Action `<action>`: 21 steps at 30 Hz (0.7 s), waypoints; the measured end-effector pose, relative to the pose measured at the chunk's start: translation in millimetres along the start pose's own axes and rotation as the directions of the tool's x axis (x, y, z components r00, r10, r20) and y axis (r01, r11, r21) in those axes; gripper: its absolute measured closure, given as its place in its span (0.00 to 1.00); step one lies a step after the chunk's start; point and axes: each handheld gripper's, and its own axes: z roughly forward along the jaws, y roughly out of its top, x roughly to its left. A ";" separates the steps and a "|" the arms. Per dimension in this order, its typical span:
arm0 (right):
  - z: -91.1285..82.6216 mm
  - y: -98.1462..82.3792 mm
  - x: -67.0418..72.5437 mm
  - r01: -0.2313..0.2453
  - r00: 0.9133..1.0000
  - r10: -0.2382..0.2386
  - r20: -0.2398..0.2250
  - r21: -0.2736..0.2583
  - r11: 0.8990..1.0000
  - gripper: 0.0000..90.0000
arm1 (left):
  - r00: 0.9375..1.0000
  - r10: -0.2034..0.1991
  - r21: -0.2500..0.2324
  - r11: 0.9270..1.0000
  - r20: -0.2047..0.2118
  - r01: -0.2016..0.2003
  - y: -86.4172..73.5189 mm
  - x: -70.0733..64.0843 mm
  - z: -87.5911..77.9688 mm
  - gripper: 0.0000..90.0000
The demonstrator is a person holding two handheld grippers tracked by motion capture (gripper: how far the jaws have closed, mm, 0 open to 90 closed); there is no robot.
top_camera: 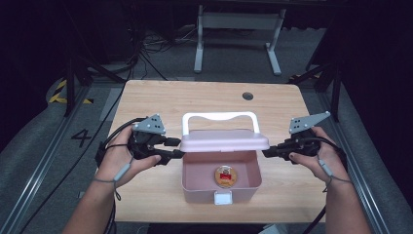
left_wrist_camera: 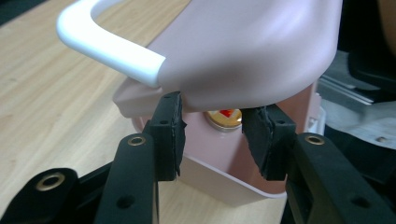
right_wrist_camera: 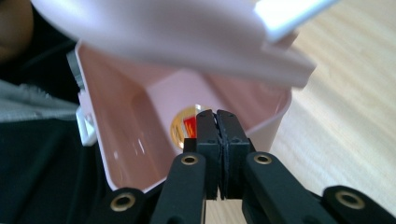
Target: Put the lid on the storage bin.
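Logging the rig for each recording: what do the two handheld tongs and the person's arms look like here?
Both the left tongs and the right tongs are black, each topped with a grey three-cornered plate dotted with small holes. Black cables trail from them. The jaws are black bars with brass-ringed pivot holes and dark, rough foam-like pads. The forearms are bare, with no sleeves. A grey cord with a toggle loops around each wrist.

Left gripper (top_camera: pixel 175 153) has its jaws parted; right gripper (top_camera: pixel 267 152) has them pressed together.

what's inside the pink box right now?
One round gold tin with a red label lies on the floor of the pink box. The half-raised lid covers the back part of the inside, so anything there is hidden.
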 end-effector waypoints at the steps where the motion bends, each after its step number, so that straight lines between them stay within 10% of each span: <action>1: -1.6 0.7 0.4 -0.001 1.000 0.001 -0.001 -0.019 1.000 1.00 | 1.000 -0.005 0.004 1.000 0.017 0.005 -1.2 1.1 -0.2 0.64; 21: -4.1 3.1 4.9 0.002 1.000 -0.003 -0.025 -0.034 0.999 1.00 | 0.996 -0.083 0.060 0.995 0.023 0.082 -17.6 27.5 -0.5 0.57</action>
